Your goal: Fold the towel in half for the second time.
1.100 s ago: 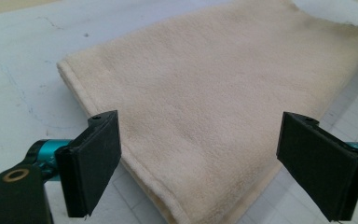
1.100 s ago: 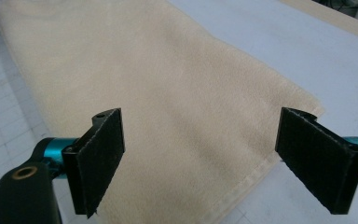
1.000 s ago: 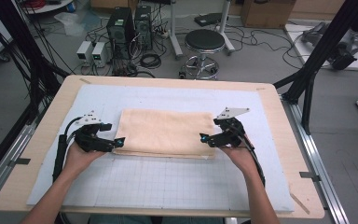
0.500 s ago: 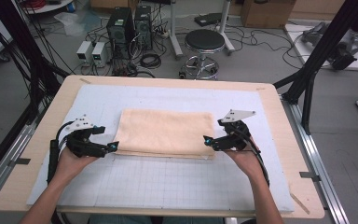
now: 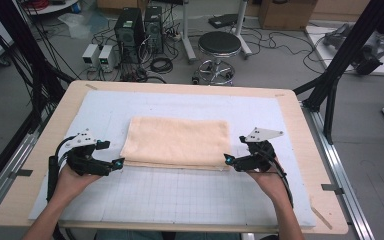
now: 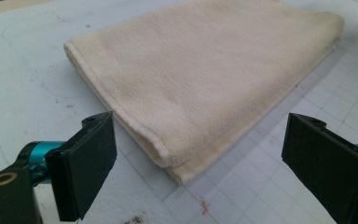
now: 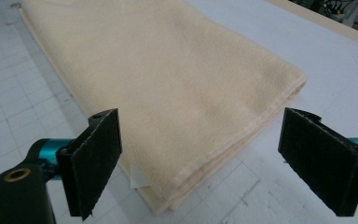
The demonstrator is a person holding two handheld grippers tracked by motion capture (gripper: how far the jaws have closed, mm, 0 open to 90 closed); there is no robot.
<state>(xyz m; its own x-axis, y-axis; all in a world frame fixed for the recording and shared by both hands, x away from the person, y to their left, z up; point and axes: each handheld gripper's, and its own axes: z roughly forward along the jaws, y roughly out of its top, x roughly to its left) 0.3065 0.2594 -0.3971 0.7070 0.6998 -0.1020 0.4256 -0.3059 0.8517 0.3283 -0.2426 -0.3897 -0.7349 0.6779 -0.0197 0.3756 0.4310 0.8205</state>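
A cream towel [image 5: 177, 141], folded into a flat rectangle, lies in the middle of the pale grid mat [image 5: 190, 195]. My left gripper [image 5: 119, 163] is open just off the towel's near left corner, jaws wide and empty. In the left gripper view that towel [image 6: 200, 79] corner points at me between the two black pads [image 6: 86, 165]. My right gripper [image 5: 226, 160] stands open at the near right corner, touching nothing. The right gripper view shows the towel [image 7: 168, 88] corner with a small white tag [image 7: 137, 179] under its edge.
The mat covers a wooden table [image 5: 35, 165] with bare wood around its border. Beyond the far edge stand a stool [image 5: 219, 45], computer boxes [image 5: 139, 27] and cables on the floor. Black frame legs [image 5: 337, 70] rise at the right.
Both grippers have pulled back off the towel's side edges and toward me, now sitting by its near corners. The towel has stayed flat.
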